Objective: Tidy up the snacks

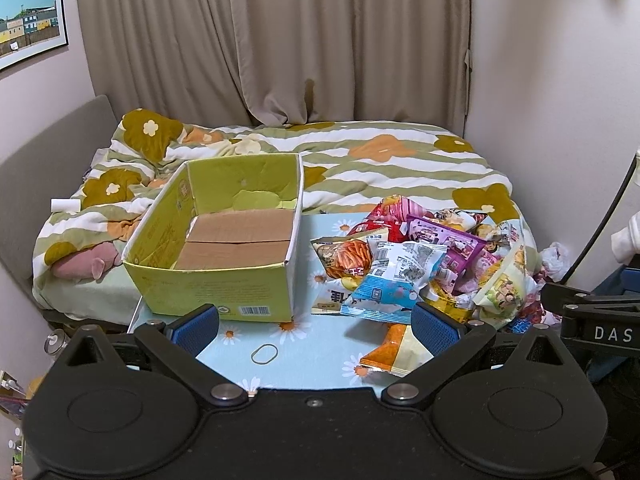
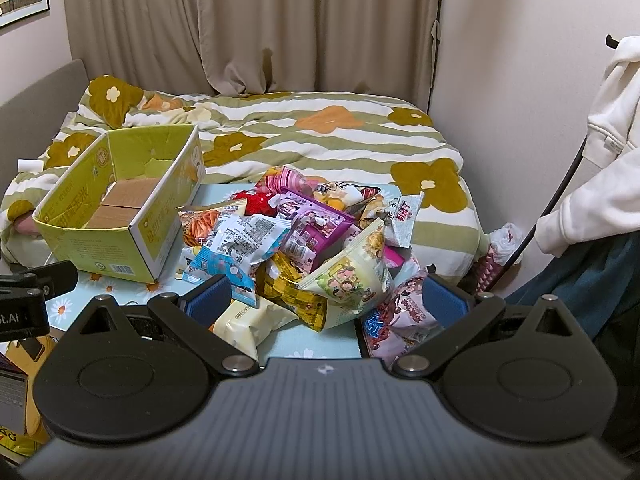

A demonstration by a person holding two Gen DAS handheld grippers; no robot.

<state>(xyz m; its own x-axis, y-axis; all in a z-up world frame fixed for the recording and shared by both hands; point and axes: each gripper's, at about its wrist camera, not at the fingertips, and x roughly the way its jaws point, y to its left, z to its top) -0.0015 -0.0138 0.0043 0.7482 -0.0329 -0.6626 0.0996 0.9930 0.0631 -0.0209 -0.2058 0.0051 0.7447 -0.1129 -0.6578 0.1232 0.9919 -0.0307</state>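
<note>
- Snack pile (image 2: 304, 248) sat heaped on the right half of the table (image 1: 304, 344), crinkly foil and plastic packets stacked loose, overlapping each other.
- Topmost ones: blue-white packet (image 1: 394, 280) with printed text block, purple packet (image 1: 448, 240), red packet (image 2: 256, 204) behind, pale green cartoon-print packet (image 2: 352, 276) tilted up at the near side.
- Orange-and-cream packet (image 1: 394, 354) lay apart at the pile's near edge, flat on the table, just beside my left gripper's right pad.
- Yellow-green cardboard box (image 1: 224, 248) stood left of the pile, top open, brown flaps bare inside, barcode on the near wall; nearly touching the pile.
- My left gripper (image 1: 316, 326) was spread wide, nothing between the blue ribbed pads, hovering over the table's near edge.
- My right gripper (image 2: 326, 300) was spread wide too, holding nothing, pads flanking the near side of the pile.
- Table cover was light blue with a daisy print, smooth; a rubber band (image 1: 264, 354) lay on it near the box.
- Bed (image 1: 360, 160) behind had a soft, rumpled quilt, green-white stripes with flowers.
- Beige pleated curtain (image 1: 320, 40) hung behind; framed picture (image 1: 28, 20) on the left wall.
</note>
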